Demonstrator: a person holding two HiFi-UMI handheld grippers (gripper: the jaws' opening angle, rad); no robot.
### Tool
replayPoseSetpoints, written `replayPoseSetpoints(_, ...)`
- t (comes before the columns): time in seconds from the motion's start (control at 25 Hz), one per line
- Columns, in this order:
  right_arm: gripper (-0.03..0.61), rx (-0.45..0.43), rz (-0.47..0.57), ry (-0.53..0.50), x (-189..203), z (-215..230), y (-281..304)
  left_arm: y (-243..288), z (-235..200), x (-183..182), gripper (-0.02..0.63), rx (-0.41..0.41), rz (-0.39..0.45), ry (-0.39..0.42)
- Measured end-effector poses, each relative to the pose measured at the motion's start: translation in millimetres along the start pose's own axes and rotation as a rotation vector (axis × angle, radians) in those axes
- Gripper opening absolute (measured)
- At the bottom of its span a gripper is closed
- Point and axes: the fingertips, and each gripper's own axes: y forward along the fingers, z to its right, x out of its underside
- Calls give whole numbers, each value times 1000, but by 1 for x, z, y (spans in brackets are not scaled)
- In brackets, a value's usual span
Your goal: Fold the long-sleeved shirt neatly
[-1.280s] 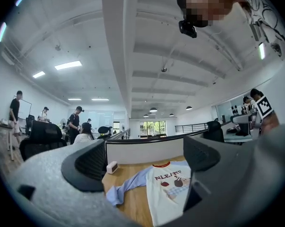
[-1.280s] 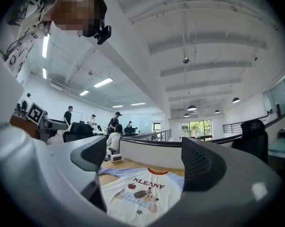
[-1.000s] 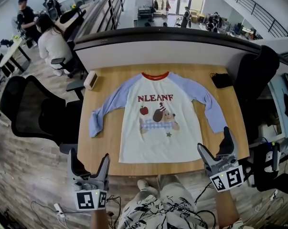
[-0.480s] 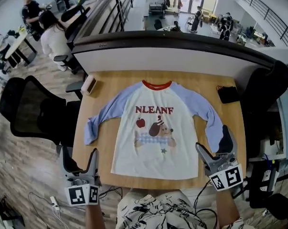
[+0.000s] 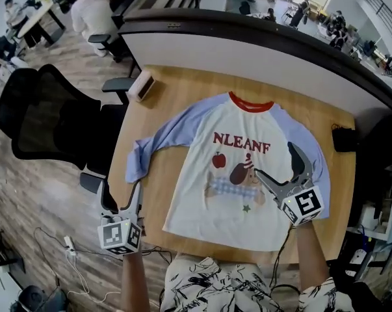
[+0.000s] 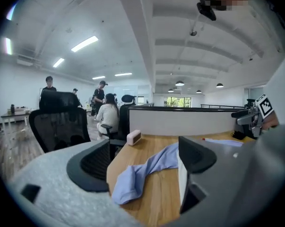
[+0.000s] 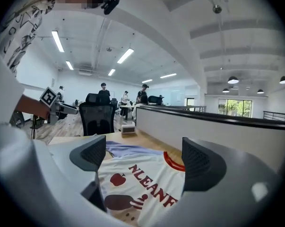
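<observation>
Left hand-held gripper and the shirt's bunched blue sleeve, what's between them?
Only bare wooden table, per the left gripper view. The left hand-held gripper grips nothing; its jaws have just been closing.

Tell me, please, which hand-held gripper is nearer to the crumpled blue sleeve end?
Left. The left hand-held gripper is at the table's near-left corner, just short of the sleeve end, its open jaws just closing slightly on nothing. The right hand-held gripper is over the shirt's printed front.

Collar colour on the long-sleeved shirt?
Red collar on the white, blue-sleeved shirt; head view shows it best.
</observation>
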Motion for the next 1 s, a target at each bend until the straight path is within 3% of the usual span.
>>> replayPoseSetpoints(0.36,500,-191,-253,-46,83,-29,178,63,-67,106,405,-4,-231,-89)
replayPoseSetpoints(0.68,492,-244,-433,-49,150,-21,253,94,-120,160,330,-37,-375,-140)
replayPoseSetpoints(1.0,488,-352,-519,-68,178,-39,277,115,-98,199,236,79,-547,22)
